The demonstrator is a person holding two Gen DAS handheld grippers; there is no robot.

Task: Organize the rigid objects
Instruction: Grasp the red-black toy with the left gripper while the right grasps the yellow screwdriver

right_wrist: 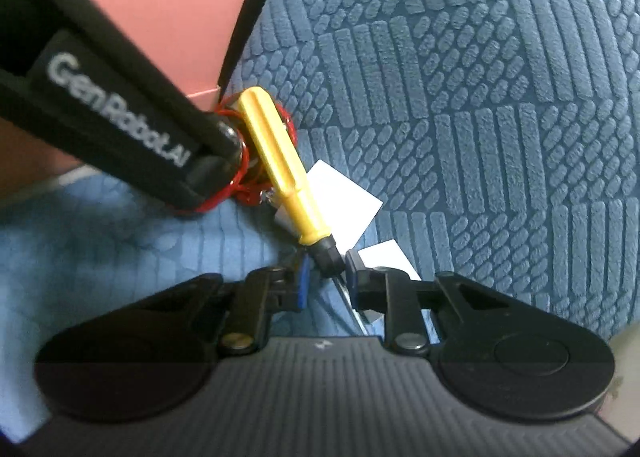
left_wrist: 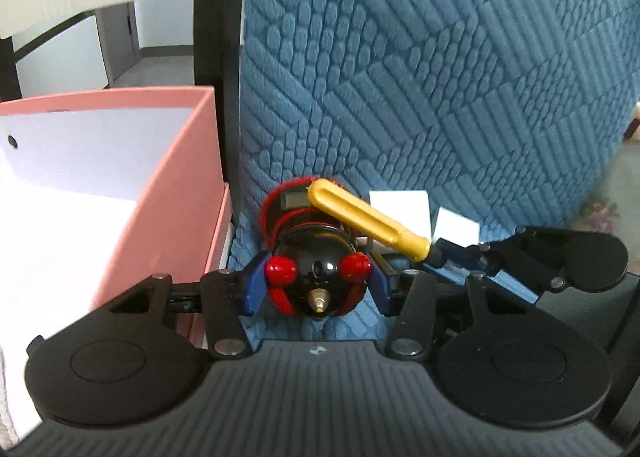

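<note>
Currently left gripper [left_wrist: 316, 289] clamps the black-and-red gadget [left_wrist: 316, 277]; right gripper [right_wrist: 324, 277] pinches the yellow screwdriver [right_wrist: 280, 169] at its black collar.

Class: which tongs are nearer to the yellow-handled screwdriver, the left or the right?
Right. The right tongs straddle the yellow-handled screwdriver at its black collar and shaft. The left tongs sit around the black and red gadget, whose far end lies beneath the screwdriver's handle.
</note>
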